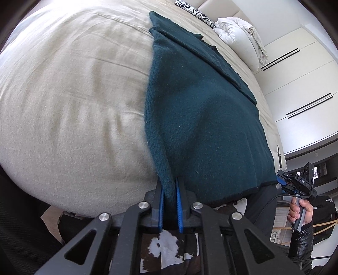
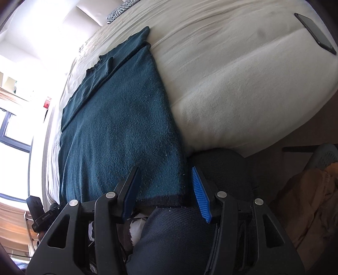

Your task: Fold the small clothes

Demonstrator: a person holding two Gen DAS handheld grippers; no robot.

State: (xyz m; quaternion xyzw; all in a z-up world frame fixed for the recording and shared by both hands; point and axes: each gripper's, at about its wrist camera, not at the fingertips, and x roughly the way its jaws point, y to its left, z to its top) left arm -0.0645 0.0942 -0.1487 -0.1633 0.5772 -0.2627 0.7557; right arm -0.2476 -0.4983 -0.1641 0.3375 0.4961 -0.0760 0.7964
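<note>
Across the middle of both views lies a dark teal sweater (image 1: 200,118), spread flat on a beige bed (image 1: 69,101), running from the bottom edge of each frame up toward the top. It's already got a fold in it, with a narrower layer stacked along the right side in the left wrist view (upper left in the right wrist view). At bottom centre of the left wrist view, the left gripper (image 1: 170,203) has its blue pads squeezed nearly together on the sweater's near left corner, so the fabric is pinched up into a little ridge between them. Over at the right edge of that same frame you can see a hand (image 1: 300,213) gripping the handle of the other tool. In the right wrist view, the right gripper (image 2: 166,190) sits at bottom centre with its jaws spread wide, one finger over the knit and the other just past the sweater's near right corner; it's got hold of nothing. A phone (image 2: 314,32) lies on the bed at the upper right there, well apart from the sweater. Top of the left wrist view has a zebra pillow (image 1: 196,11) and a rolled white duvet (image 1: 238,33), with white wardrobe doors (image 1: 300,84) down the right side.
</note>
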